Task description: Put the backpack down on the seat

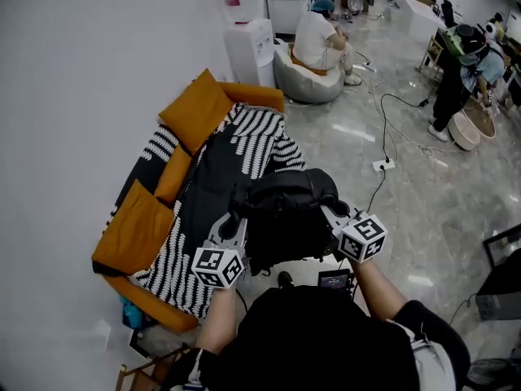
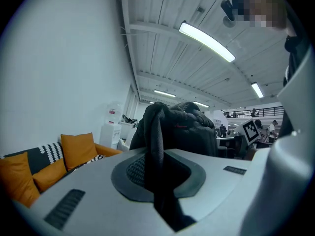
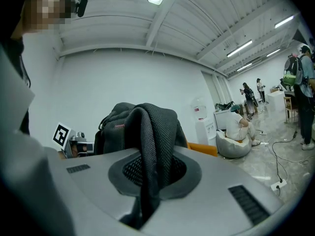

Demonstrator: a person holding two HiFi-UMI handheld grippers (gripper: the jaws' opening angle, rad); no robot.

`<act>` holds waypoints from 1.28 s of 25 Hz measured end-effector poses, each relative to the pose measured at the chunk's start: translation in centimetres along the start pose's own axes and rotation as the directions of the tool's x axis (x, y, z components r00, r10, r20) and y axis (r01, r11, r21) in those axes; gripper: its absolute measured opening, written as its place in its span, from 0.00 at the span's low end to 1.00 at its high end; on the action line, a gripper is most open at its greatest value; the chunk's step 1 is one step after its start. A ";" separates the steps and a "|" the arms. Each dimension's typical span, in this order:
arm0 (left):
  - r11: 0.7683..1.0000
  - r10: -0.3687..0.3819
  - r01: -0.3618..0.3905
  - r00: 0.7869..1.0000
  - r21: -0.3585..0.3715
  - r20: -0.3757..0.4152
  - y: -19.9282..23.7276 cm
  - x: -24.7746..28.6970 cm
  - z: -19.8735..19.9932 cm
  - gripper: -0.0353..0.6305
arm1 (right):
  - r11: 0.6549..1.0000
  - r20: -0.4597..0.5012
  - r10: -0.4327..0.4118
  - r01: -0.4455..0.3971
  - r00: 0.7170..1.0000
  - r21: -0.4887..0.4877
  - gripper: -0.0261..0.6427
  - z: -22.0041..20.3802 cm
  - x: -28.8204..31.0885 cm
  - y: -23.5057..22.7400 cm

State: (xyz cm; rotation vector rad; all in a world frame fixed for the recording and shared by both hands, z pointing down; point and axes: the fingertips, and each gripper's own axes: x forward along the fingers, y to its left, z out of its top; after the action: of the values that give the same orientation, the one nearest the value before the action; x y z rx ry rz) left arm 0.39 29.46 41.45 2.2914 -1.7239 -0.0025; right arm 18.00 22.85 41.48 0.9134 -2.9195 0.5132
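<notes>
**Item:** black fabric backpack, padded, with mesh straps. It hangs in the air at the sofa's front edge, partly over the seat and partly over the floor. It is not yet resting on anything.

**Hold:** the left tongs are clamped on the left mesh strap. The right tongs are clamped on the right mesh strap. Each strap runs up through the closed jaws to the pack's body. Neither pair holds anything else.

**Relation for the coming move:** the pack hangs between the two tongs and just ahead of them, so both hands are equally near. In the head view the pack's bulk spans from one pair of tongs to the other. The sofa's long axis runs from the near left to the far right. The open seat lies beyond the pack and to its left. By my judgement, setting it down calls for carrying it that way and then lowering it.

**Landmark:** orange sofa, draped with a black-and-white striped throw and bearing loose orange cushions.

**Beyond the sofa's far end:** white water dispenser, and a person seated on a grey beanbag.

**Right of the sofa:** glossy grey floor with a white power strip and trailing cables.
</notes>
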 end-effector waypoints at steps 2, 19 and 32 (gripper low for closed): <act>1.000 -0.010 0.010 1.000 -0.001 -0.002 1.1 1.1 0.4 0.12 | 1.000 0.003 -0.012 0.012 1.000 0.006 0.11 0.6 1.4 -0.5; 1.000 -0.011 0.011 1.000 0.006 -0.005 8.0 6.5 2.6 0.12 | 1.000 -0.003 -0.003 0.003 1.000 0.019 0.11 1.8 9.7 -3.6; 1.000 0.000 0.000 1.000 -0.014 -0.007 11.7 13.4 3.1 0.12 | 0.999 -0.009 0.016 -0.016 1.000 0.029 0.11 3.1 15.7 -9.2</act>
State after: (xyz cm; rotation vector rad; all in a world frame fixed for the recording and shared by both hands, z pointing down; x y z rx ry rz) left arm -7.26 13.18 43.18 2.2792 -1.7147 -0.0061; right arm 10.37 6.16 43.43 0.8889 -2.9206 0.5600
